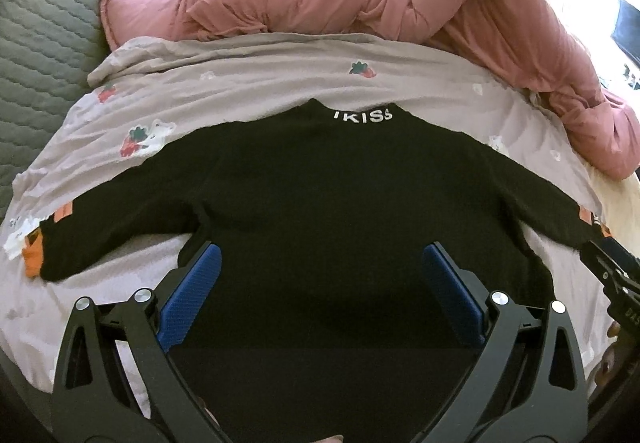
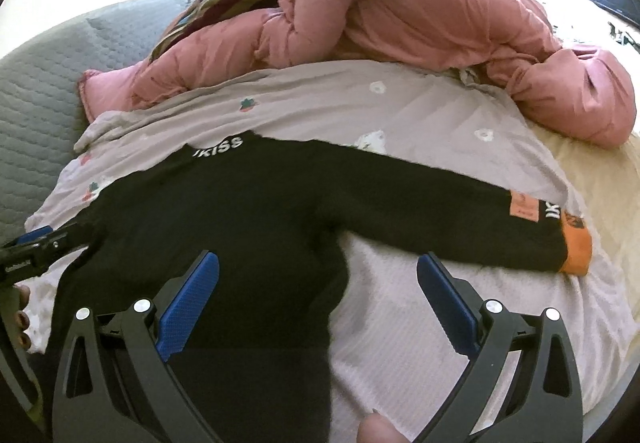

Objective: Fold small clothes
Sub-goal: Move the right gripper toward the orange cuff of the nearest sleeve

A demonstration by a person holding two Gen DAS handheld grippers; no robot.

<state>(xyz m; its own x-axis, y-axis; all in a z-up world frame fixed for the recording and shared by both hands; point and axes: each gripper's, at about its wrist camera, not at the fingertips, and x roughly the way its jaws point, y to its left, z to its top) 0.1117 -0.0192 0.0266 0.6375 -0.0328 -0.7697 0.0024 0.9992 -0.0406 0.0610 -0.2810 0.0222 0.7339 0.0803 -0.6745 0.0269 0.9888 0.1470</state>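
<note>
Here the black sweater (image 1: 320, 195) lies flat on the bedsheet (image 1: 248, 83), sleeves spread for folding, while left gripper (image 1: 320, 279) and right gripper (image 2: 318, 283) hover wide open, holding nothing.

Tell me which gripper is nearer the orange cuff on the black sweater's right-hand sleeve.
Right. The right gripper hangs open over the sweater's side edge, just short of that orange cuff. The left gripper hangs open over the sweater's middle, farther away.

Black sweater (image 1: 320, 195) hem cut off below; orange patch (image 2: 523, 206) print unreadable.
</note>
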